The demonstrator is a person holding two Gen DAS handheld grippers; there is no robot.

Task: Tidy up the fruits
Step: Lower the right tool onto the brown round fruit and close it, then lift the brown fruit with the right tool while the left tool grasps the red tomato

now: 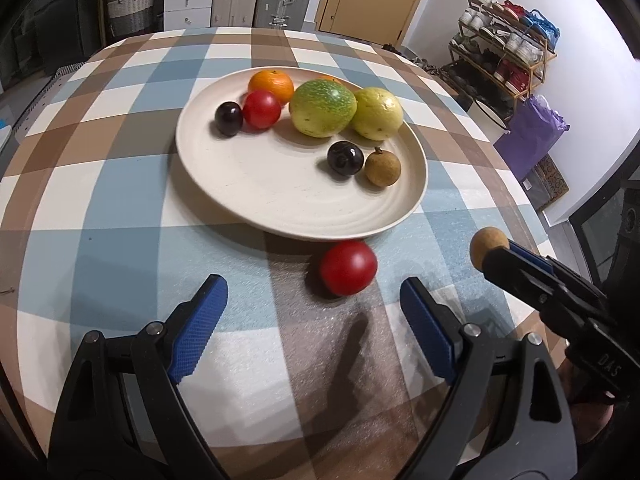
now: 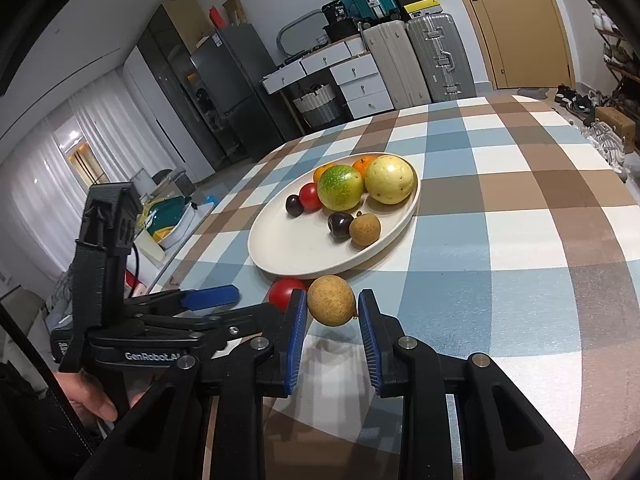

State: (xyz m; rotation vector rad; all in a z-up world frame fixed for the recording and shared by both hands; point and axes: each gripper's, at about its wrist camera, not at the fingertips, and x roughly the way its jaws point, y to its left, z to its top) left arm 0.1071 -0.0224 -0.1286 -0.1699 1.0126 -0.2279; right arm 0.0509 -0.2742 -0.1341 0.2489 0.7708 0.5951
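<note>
The right gripper (image 2: 332, 312) is clamped on a small brown fruit (image 2: 331, 300). It holds the fruit up off the table, so it can be carried to the plate (image 2: 280, 258). The plate sits on the checked tablecloth (image 2: 520, 240), near the gripper. Many fruits already lie on it: an orange (image 1: 271, 85), a green fruit (image 1: 322, 109), a yellow fruit (image 1: 377, 113), a small tomato (image 1: 261, 109), two dark plums (image 1: 345, 159) and another brown fruit (image 1: 382, 168).

One red tomato (image 1: 348, 267) is not on the plate yet. It sits on the cloth, just beside the plate's near edge. The left gripper (image 1: 314, 304) has its fingers wide apart with nothing in them. It points down at the tomato, probably to pick it up next.
</note>
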